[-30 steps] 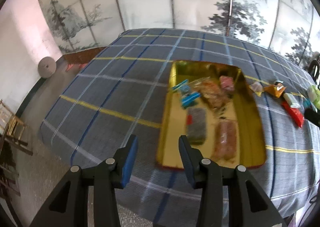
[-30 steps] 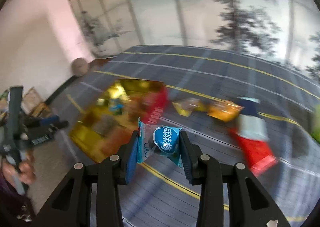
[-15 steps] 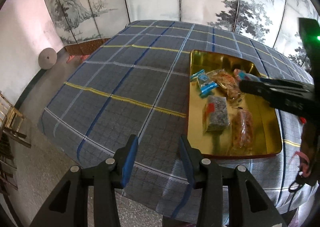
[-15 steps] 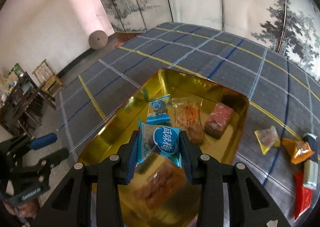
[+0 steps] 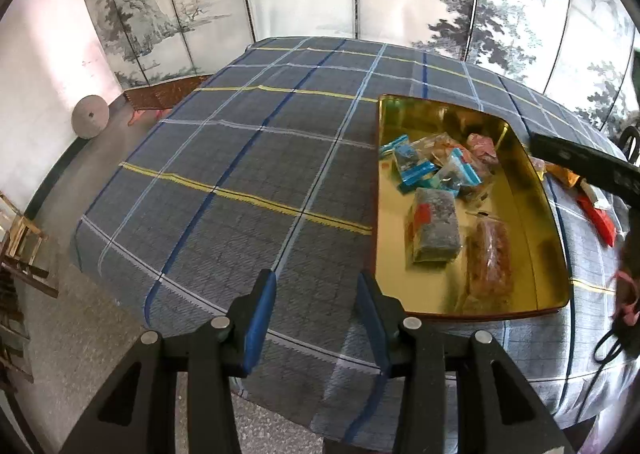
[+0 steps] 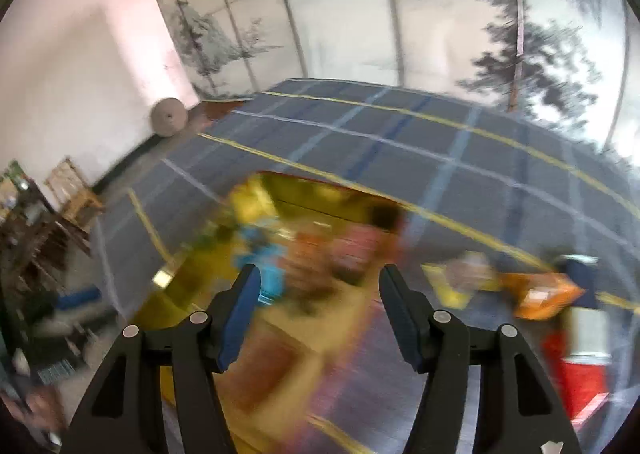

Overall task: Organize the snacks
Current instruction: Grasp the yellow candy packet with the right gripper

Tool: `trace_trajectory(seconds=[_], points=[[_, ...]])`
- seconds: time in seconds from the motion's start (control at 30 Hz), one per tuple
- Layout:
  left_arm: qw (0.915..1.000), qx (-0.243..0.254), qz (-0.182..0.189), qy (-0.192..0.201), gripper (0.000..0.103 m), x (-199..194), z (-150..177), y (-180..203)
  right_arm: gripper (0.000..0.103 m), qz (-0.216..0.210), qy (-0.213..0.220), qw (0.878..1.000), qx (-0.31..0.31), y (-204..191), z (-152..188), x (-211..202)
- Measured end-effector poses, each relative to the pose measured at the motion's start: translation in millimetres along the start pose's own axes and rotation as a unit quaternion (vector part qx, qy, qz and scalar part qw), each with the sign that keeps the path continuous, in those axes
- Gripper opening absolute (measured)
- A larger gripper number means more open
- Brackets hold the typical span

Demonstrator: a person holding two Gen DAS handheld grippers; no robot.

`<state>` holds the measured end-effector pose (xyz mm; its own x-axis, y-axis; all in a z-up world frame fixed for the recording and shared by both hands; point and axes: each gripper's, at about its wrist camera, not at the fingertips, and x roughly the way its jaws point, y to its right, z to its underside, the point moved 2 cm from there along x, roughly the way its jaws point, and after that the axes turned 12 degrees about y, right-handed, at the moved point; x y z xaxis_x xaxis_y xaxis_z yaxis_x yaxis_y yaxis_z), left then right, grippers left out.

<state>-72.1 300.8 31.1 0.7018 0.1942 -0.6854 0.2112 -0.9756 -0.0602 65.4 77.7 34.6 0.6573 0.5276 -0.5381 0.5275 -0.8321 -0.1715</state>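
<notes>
- Left gripper (image 5: pixel 316 306): jaws apart, nothing between them, hanging over the near edge of the plaid tablecloth (image 5: pixel 248 157), left of the gold tray (image 5: pixel 536 197).
- Right gripper (image 6: pixel 320 294): jaws spread wide, empty, above the tray; that view is badly motion-blurred.
- Tray holds the snacks: blue packets (image 5: pixel 416 169) in a loose pile at the middle, a grey bar (image 5: pixel 434 230) nearer, an orange-brown pack (image 5: pixel 490 258) just beside it, a pink pack (image 5: pixel 482 145) toward the far side.
- Still on the cloth right of the tray: an orange packet (image 6: pixel 540 294), a red packet (image 6: pixel 580 378), and a yellow one (image 6: pixel 456 286), blurred.
</notes>
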Motion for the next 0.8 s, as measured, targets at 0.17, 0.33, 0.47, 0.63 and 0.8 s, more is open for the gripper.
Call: trace_trajectory(seconds=[0.17,0.33,0.47,0.63,0.8], points=[[0.9999,0.007,0.015,-0.004,0.043,3,1,13,0.059,0.036,-0.045,0.998,-0.035,53,3,-2],[0.9995,0.023,0.022,-0.009,0.043,5,1,26,0.059,0.049,-0.085,0.991,-0.088,67,-1,26],[0.9994,0.026,0.022,-0.002,0.043,2,-5,28,0.059,0.039,-0.106,0.988,-0.109,76,-3,49],[0.9993,0.026,0.026,-0.003,0.043,4,-11,32,0.059,0.028,-0.134,0.983,-0.119,83,-2,73],[0.9987,0.038,0.031,-0.01,0.043,8,-12,45,0.041,0.008,-0.171,0.979,-0.115,83,9,99]])
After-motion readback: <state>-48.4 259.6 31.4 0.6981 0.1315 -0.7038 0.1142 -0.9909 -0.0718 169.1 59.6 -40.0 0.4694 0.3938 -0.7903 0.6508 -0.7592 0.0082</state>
